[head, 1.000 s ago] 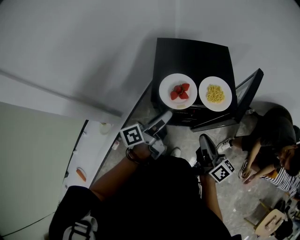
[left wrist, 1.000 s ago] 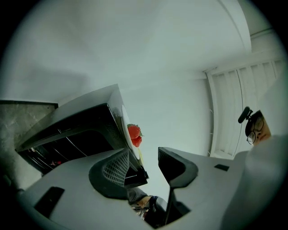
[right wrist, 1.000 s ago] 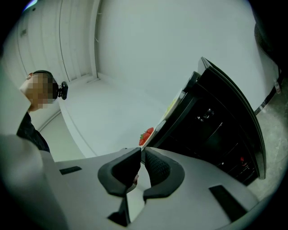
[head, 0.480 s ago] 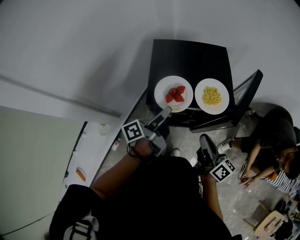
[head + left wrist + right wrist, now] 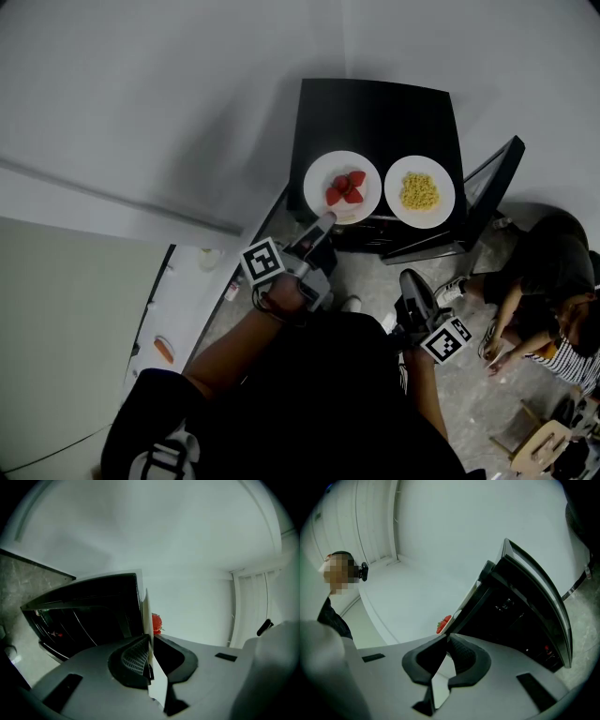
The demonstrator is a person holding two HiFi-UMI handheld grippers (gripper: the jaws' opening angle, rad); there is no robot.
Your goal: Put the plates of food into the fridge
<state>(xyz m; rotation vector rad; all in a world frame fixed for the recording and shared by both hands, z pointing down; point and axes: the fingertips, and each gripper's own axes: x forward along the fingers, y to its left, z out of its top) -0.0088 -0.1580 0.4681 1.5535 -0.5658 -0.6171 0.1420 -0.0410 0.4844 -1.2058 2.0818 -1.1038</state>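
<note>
By fridge (image 5: 375, 117), left gripper (image 5: 325, 221) level, jaws just clamped on strawberry plate (image 5: 342, 186); right gripper (image 5: 446, 638) jaws together.

fridge door (image 5: 497, 187) swung open, wall (image 5: 187, 94) behind

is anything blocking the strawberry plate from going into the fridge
Nothing visible does. The door stands open at the right, and the plate sits on top of the fridge. How full it is inside cannot be told.
</note>
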